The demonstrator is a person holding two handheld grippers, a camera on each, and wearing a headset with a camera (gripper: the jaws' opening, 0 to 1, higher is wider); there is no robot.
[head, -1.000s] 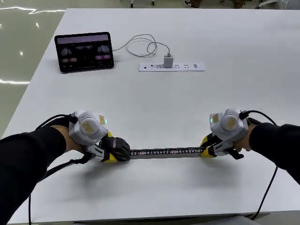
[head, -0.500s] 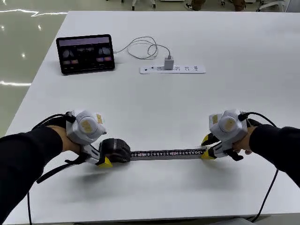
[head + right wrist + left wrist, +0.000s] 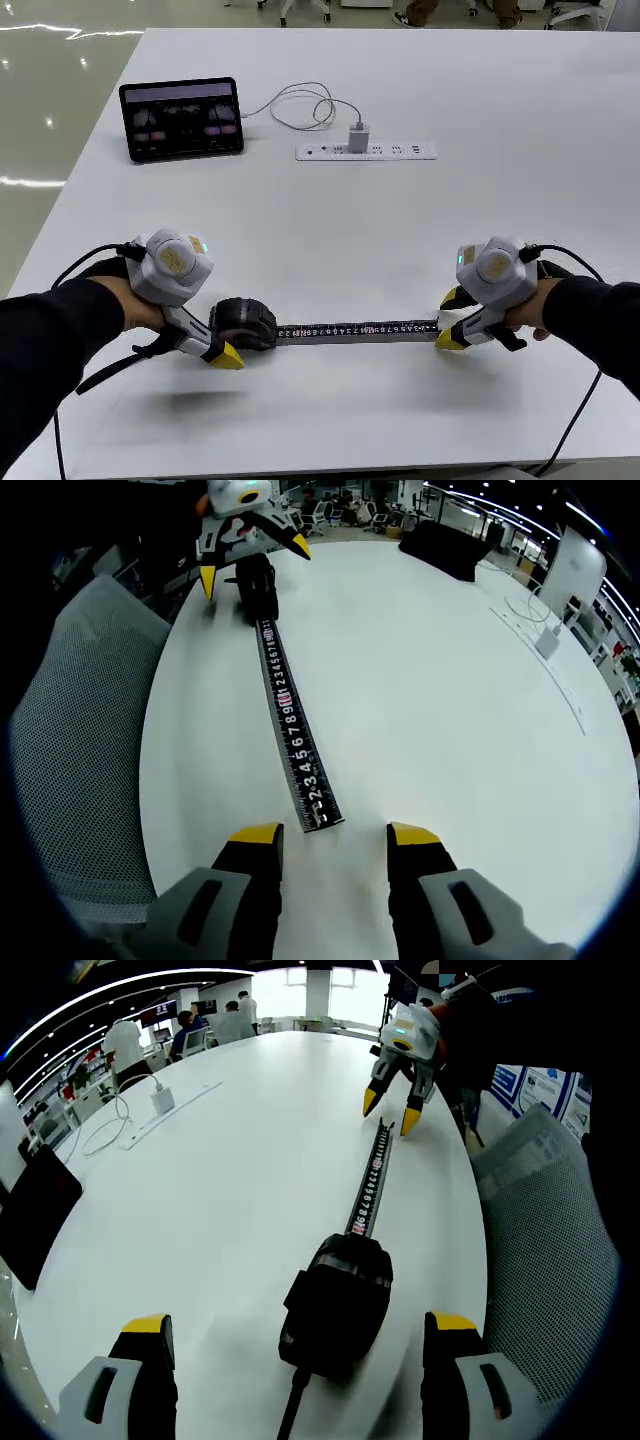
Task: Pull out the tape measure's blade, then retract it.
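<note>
The black tape measure case (image 3: 244,323) lies on the white table (image 3: 400,230) with its blade (image 3: 355,329) stretched flat to the right. My left gripper (image 3: 220,336) is open at the case's left side, its jaws wide apart. In the left gripper view the case (image 3: 338,1305) sits between the yellow fingertips (image 3: 148,1325) without touching them, and the blade (image 3: 370,1180) runs away towards the right gripper (image 3: 392,1110). My right gripper (image 3: 448,320) is open around the blade's end. The blade's hook end (image 3: 322,818) rests just ahead of the right gripper (image 3: 333,833), untouched.
A dark tablet (image 3: 182,118) stands at the back left. A white power strip (image 3: 365,150) with a charger and a looped cable (image 3: 300,100) lies behind the middle. The table's near edge (image 3: 330,465) is close below the tape. A mesh chair (image 3: 545,1260) stands beside the table.
My left gripper has opened, let go of the case and drawn back to the left. My right gripper has opened and released the blade's end. The blade stays extended.
</note>
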